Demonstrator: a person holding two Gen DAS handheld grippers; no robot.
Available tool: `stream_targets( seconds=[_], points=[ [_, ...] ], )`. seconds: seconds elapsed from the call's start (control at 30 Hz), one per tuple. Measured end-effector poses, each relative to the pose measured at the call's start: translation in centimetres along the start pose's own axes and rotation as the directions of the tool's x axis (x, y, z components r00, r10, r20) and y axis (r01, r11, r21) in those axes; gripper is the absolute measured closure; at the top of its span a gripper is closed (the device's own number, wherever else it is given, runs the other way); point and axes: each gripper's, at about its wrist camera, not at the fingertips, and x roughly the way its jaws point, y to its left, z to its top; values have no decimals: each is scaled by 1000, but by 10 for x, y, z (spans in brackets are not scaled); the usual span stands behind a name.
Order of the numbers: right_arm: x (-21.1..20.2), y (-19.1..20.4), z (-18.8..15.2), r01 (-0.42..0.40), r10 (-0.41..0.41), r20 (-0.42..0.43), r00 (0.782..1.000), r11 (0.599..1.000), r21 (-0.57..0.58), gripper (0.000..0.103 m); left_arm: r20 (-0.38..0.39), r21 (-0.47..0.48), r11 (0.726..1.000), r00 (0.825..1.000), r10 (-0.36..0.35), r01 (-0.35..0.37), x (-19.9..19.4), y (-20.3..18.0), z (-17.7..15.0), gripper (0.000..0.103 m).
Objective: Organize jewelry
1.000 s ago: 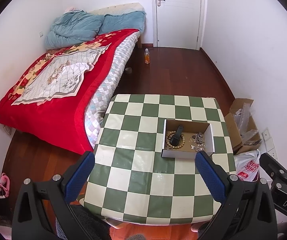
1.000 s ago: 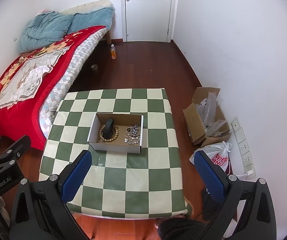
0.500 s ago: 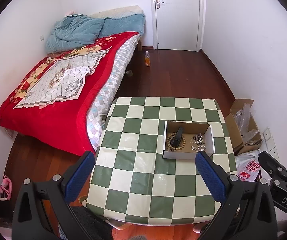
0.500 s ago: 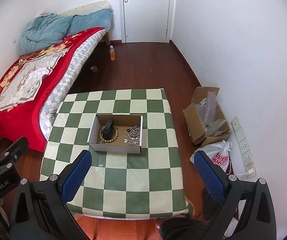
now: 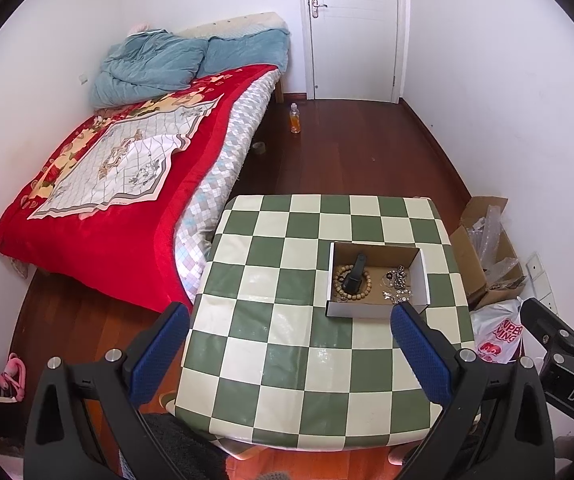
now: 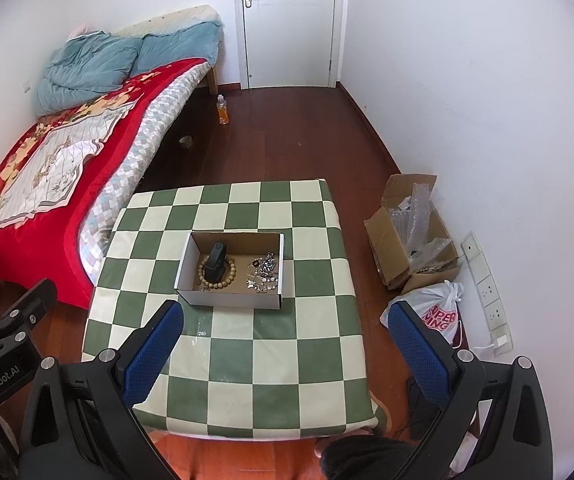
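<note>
Change: both views drawn back slightly | left tongs, right tongs apart, empty | shallow white cardboard box ahead holds wooden bead bracelet, silver trinkets | checkered tabletop otherwise bare; sorting stage undetermined.

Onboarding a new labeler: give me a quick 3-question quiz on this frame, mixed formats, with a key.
1. True or false: the left tongs are shut on the bead bracelet.
2. Multiple choice: where does the black watch lie? A) on the bare checkered table; B) inside the cardboard box, over the bead bracelet; C) on the bed.
3. Fill in: in the right wrist view, the pile of silver jewelry sits in the ____ half of the box.

Key: 1 false, both the left tongs and the right tongs are open and hold nothing; 2 B; 3 right.
</note>
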Motion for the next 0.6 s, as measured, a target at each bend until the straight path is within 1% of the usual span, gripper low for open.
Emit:
stream_targets(
  seconds=[0.6],
  points=[
    [-2, 0, 2, 2, -2, 3, 1000, 1000, -3, 0, -1, -8, 1000, 1000, -3, 3, -3, 1, 1, 1]
  ],
)
